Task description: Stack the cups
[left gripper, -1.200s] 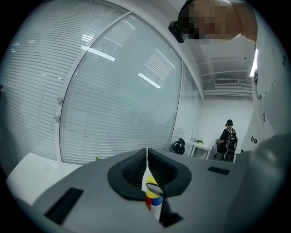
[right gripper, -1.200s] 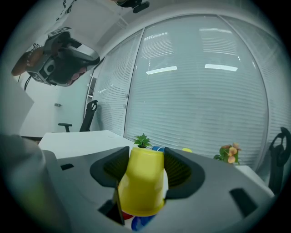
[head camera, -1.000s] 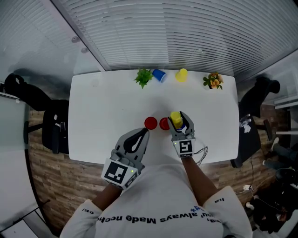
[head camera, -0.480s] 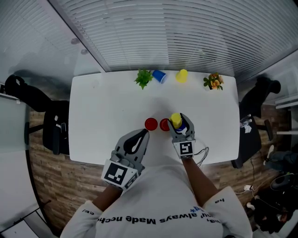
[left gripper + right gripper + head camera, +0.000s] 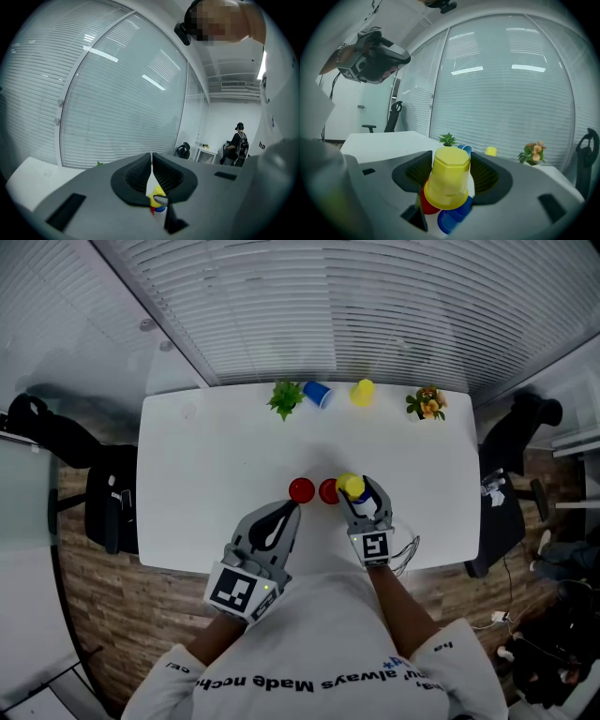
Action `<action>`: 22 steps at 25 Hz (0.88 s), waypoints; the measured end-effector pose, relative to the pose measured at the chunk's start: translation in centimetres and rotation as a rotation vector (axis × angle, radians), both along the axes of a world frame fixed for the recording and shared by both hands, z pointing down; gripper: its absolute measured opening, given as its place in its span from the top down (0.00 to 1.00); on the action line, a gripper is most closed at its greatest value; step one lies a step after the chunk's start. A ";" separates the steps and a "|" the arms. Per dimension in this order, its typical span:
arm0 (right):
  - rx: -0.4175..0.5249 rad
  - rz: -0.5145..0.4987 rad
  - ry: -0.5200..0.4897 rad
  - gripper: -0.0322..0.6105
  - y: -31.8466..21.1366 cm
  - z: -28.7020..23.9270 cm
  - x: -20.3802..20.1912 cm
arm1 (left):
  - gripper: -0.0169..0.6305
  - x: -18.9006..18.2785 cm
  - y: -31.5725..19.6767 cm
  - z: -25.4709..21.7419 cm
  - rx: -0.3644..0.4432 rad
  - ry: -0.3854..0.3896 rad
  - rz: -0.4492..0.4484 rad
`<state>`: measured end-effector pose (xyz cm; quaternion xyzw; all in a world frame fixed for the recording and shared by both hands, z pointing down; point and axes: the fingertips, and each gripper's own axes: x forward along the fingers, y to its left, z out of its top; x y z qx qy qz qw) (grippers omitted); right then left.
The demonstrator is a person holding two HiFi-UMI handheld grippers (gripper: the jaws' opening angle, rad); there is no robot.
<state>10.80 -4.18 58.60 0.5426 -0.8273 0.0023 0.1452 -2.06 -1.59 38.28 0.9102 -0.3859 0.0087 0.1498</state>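
Note:
My right gripper [image 5: 353, 489] is shut on an upside-down yellow cup [image 5: 351, 486], which fills the space between the jaws in the right gripper view [image 5: 448, 180]. Just under that cup show a red cup [image 5: 425, 204] and a blue cup [image 5: 451, 221]. In the head view two red cups [image 5: 301, 489] [image 5: 327, 491] stand side by side on the white table [image 5: 206, 484], just left of the held cup. My left gripper [image 5: 285, 514] hovers near the front edge, its jaws shut with nothing between them [image 5: 151, 165].
Along the far edge stand a green plant [image 5: 285, 397], a blue cup lying on its side [image 5: 319, 392], another yellow cup [image 5: 362, 392] and a small flower pot [image 5: 427, 401]. Office chairs [image 5: 103, 493] flank the table on both sides.
The right gripper has shifted the yellow cup slightly nearer and to the left, closer to the red cups. The left gripper has stayed put.

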 end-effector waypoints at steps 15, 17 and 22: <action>0.013 -0.020 -0.012 0.49 0.8 -1.4 -0.2 | 0.93 -0.1 0.0 0.1 0.001 0.008 -0.001; 0.051 -0.025 -0.057 0.49 0.8 -3.4 -0.1 | 0.93 -0.1 0.0 0.0 0.000 0.012 -0.003; 0.040 -0.049 -0.098 0.52 1.3 -7.7 1.7 | 0.93 -0.3 -0.3 0.3 -0.001 0.022 -0.006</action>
